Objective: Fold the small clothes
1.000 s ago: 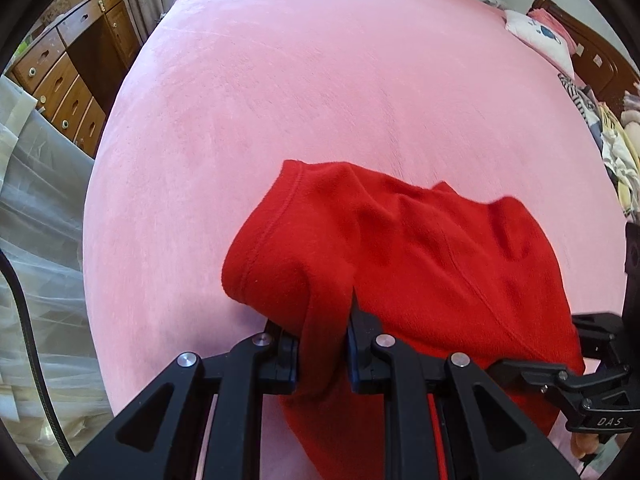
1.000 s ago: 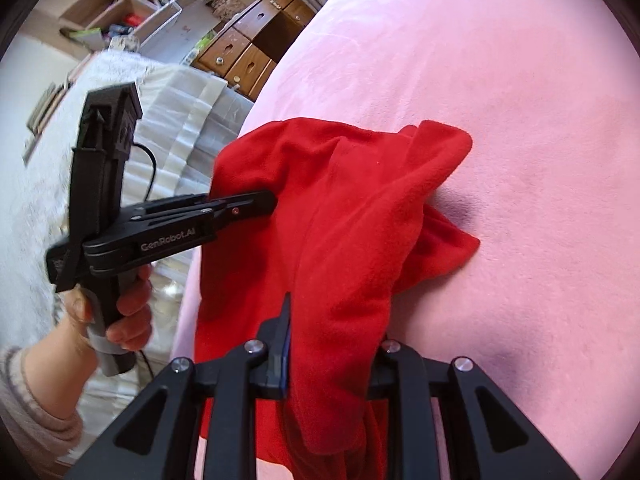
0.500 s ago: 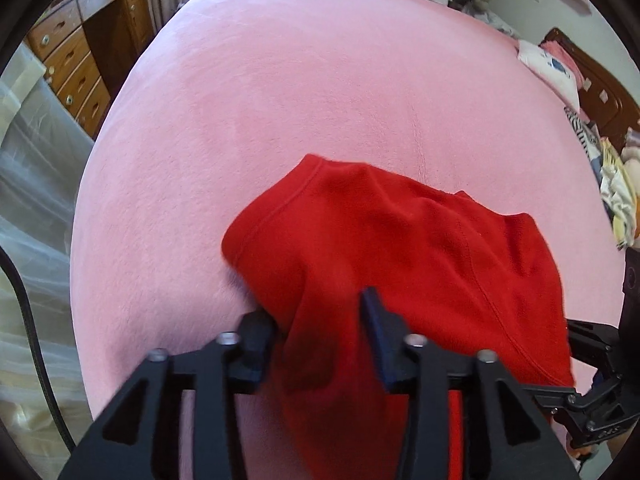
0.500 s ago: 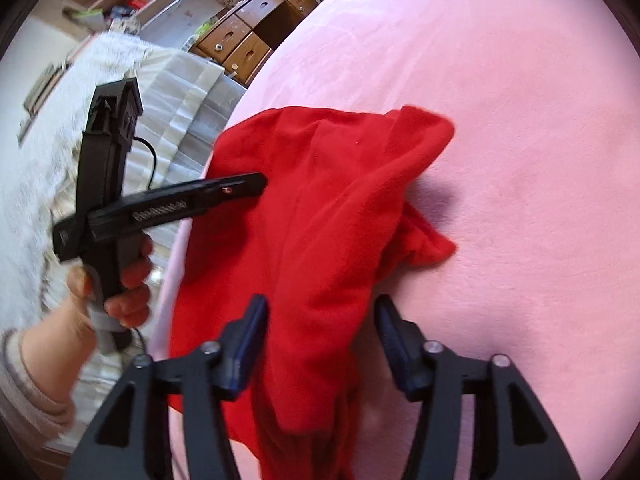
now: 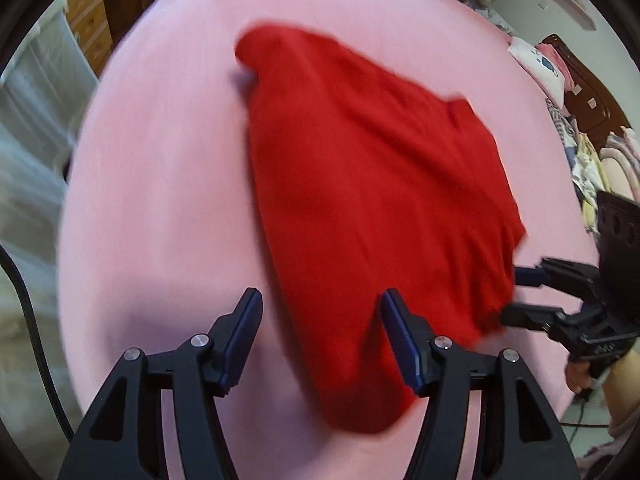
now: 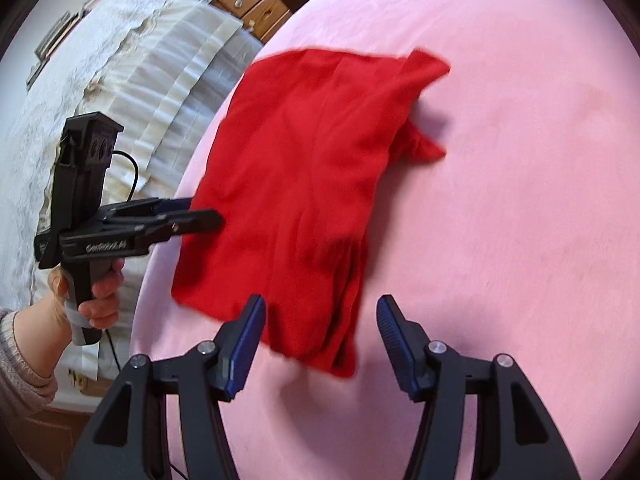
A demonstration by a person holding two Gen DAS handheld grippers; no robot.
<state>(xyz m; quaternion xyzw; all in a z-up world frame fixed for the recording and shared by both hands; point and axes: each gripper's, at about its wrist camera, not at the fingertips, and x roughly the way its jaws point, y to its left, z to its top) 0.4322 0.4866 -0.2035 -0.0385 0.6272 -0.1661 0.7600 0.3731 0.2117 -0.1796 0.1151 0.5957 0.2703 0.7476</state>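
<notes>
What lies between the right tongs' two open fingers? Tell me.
The near edge of the red fleece garment, lying loose on the pink plush bedspread in the right wrist view; neither finger of the right tongs touches it.

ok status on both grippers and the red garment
Left gripper opening, clear of cloth. Right gripper open, holding nothing. Red garment lying folded on pink blanket. Nothing in the way.

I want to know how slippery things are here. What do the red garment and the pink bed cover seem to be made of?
The red garment looks like fleece or a soft brushed knit: matte, thick folds, no sheen, no visible weave. The pink bed cover looks like short-pile plush: a velvety, faintly streaked nap. Blur leaves both uncertain.
</notes>
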